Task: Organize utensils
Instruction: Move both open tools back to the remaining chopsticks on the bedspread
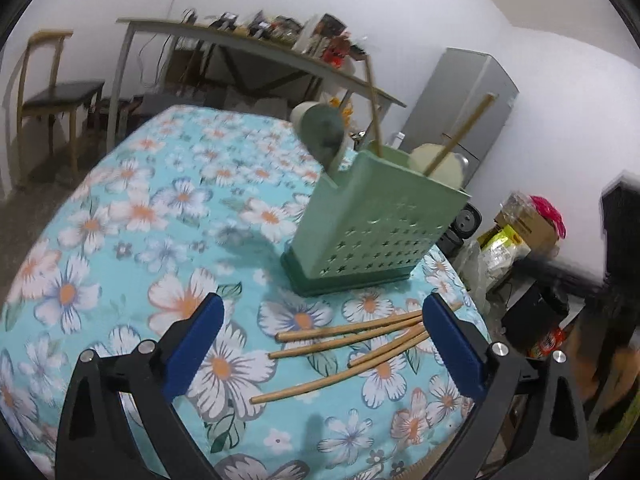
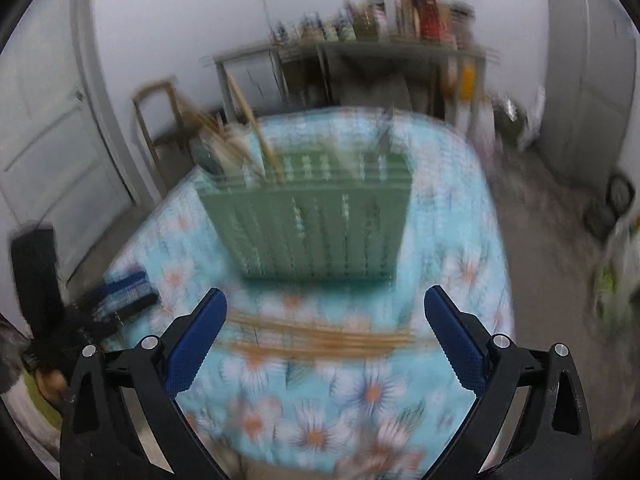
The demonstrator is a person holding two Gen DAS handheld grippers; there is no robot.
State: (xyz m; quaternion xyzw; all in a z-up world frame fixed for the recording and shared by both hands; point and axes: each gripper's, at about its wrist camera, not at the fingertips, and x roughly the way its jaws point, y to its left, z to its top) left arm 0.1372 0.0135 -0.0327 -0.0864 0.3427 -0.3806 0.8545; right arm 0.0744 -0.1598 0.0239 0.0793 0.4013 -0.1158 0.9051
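Observation:
A green perforated utensil holder (image 1: 368, 224) stands on the flowered tablecloth (image 1: 160, 208), with spoons (image 1: 322, 136) and two chopsticks (image 1: 460, 136) sticking out of it. Several loose wooden chopsticks (image 1: 352, 344) lie on the cloth just in front of it. My left gripper (image 1: 324, 312) hangs open above them, nothing between its blue pads. The right wrist view is blurred: the holder (image 2: 312, 224) sits ahead, the loose chopsticks (image 2: 320, 338) lie crosswise between the fingers, and my right gripper (image 2: 325, 306) is open above them. The other gripper (image 2: 120, 300) shows at the left.
The table edge (image 1: 472, 300) drops off close to the right of the chopsticks. Behind stand a cluttered side table (image 1: 256, 40), a wooden chair (image 1: 52, 96), a grey fridge (image 1: 468, 104) and boxes and bags (image 1: 520, 232) on the floor. A door (image 2: 48, 120) is at the left.

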